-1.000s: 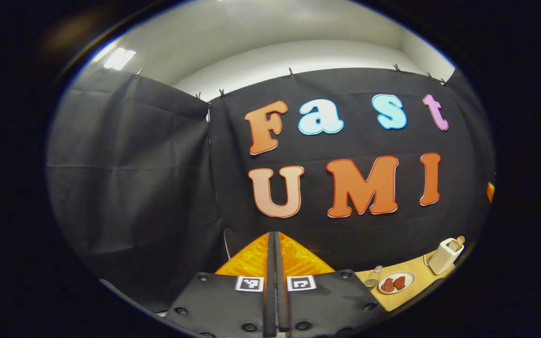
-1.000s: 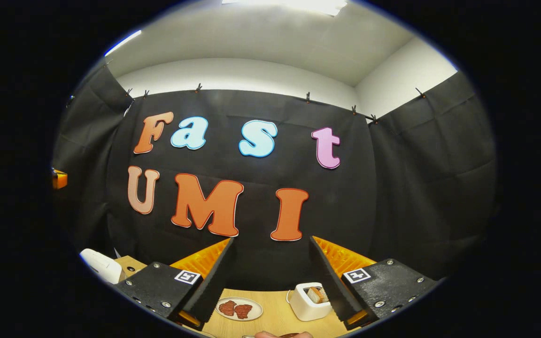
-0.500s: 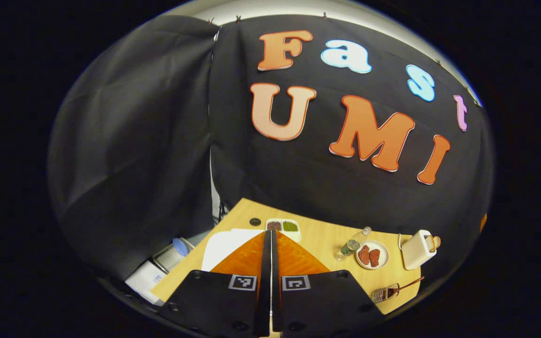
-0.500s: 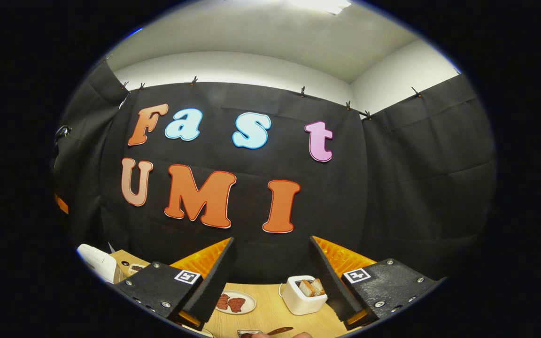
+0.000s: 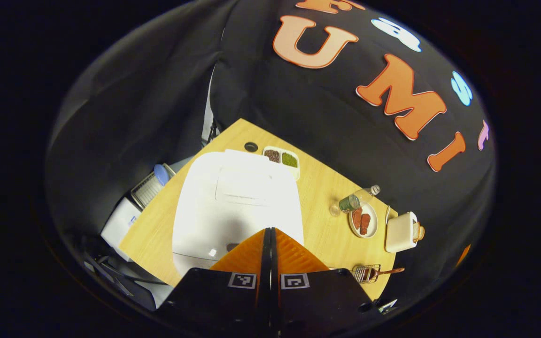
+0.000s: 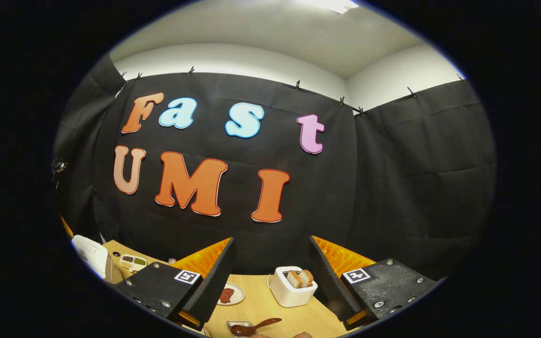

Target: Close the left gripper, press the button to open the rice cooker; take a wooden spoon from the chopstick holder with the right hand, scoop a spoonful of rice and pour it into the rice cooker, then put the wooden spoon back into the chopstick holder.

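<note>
Rice cooker, one white unit with its lid down, sits centre-left in our left gripper view on the wooden table, just above our left gripper, whose jaws are pressed together on nothing. We count one toaster, one plate and one wooden spoon low in the right gripper view, where our right gripper hangs wide open before the black cloth wall.

Each gripper carried flat black plates at the base of its jaws, studded along the edges with round silver screws. The left gripper bore two small square black-and-white markers side by side on its plates. The right gripper bore one such marker on each plate, and ribbed panels ran along the jaws' outer sides.
</note>
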The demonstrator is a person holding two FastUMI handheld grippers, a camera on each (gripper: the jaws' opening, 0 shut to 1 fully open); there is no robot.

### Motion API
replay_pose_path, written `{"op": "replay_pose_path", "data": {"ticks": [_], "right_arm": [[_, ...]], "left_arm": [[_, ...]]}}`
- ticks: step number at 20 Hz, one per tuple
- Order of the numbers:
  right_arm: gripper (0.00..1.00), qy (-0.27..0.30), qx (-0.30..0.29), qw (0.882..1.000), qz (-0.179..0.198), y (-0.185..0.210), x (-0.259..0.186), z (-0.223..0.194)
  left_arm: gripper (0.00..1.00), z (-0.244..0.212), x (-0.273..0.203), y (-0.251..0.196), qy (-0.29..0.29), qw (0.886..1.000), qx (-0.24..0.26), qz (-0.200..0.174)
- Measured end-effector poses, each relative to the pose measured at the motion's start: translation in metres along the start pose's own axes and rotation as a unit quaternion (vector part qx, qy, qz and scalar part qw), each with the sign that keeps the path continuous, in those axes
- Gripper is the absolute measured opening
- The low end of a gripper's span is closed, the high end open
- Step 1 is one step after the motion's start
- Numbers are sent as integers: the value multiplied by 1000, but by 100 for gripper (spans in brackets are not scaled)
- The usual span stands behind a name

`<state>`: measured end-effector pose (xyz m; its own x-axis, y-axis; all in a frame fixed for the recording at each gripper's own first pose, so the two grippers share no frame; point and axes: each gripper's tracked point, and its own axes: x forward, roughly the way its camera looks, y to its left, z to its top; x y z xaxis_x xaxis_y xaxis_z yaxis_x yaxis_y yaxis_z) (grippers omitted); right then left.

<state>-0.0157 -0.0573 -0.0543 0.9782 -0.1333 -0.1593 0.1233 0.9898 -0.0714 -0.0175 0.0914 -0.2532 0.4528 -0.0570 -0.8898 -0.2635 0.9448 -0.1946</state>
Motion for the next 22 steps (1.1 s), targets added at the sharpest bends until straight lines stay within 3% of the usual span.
{"op": "replay_pose_path", "data": {"ticks": [8,12,13,15,19,22], "right_arm": [[95,23,-11,1000,-9,-1,-3,-20],[95,30,-11,999,-11,-2,-1,-27],[95,33,-8,999,-11,-1,-1,-30],[95,41,-3,999,-8,0,1,-36],[95,56,-8,998,-3,1,6,-50],[95,67,-3,998,8,6,9,-63]], "left_arm": [[5,-42,48,32,78,996,-31,31],[6,-44,56,45,77,995,-44,38],[2,-45,55,45,75,996,-42,37],[6,-45,51,43,68,996,-37,34],[6,-16,25,29,-15,1000,6,21],[6,21,-3,18,-109,993,45,19]]}}
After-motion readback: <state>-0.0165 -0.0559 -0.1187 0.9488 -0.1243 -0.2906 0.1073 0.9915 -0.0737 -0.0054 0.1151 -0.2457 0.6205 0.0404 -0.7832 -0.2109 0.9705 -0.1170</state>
